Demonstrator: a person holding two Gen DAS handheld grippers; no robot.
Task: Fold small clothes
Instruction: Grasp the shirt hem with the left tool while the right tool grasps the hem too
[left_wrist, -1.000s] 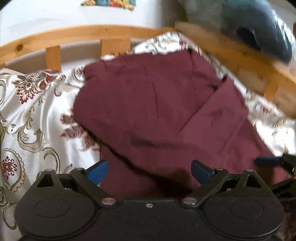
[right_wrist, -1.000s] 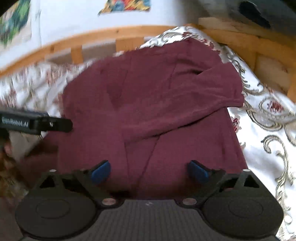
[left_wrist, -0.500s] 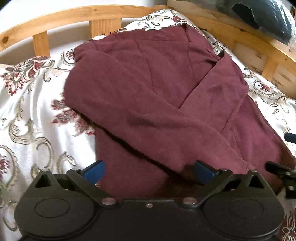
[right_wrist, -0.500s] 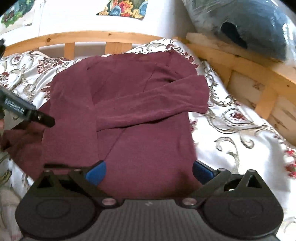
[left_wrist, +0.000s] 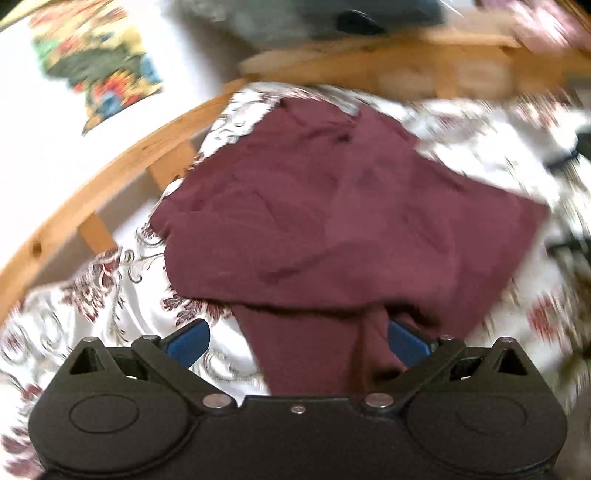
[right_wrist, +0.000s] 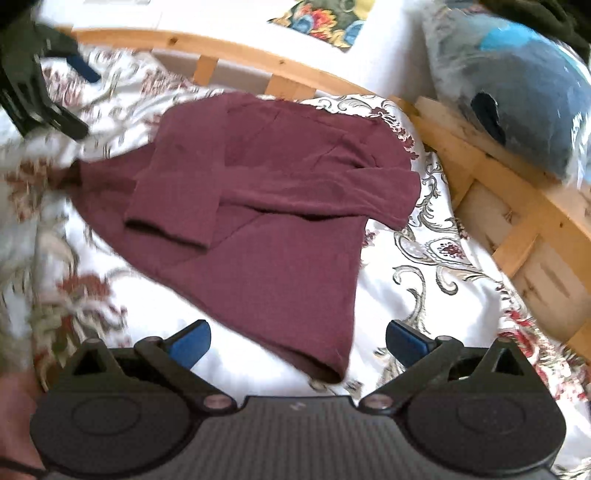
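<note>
Both hand-held grippers, left (left_wrist: 297, 341) and right (right_wrist: 297, 341), had withdrawn, jaws open, empty. Maroon knit sweater (right_wrist: 273, 206) on bed, sleeves crossed; loose folds risked slipping on satin floral bedspread (right_wrist: 443, 280).

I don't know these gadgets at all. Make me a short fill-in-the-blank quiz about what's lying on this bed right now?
1. The sweater on the bedspread is dark ____ in colour.
2. Both sleeves are folded ____ the sweater's front.
3. The right tool has its fingers ____, gripping nothing.
4. The rail behind the bed is made of ____.

Missing words: red (maroon); across; open; wood
</note>
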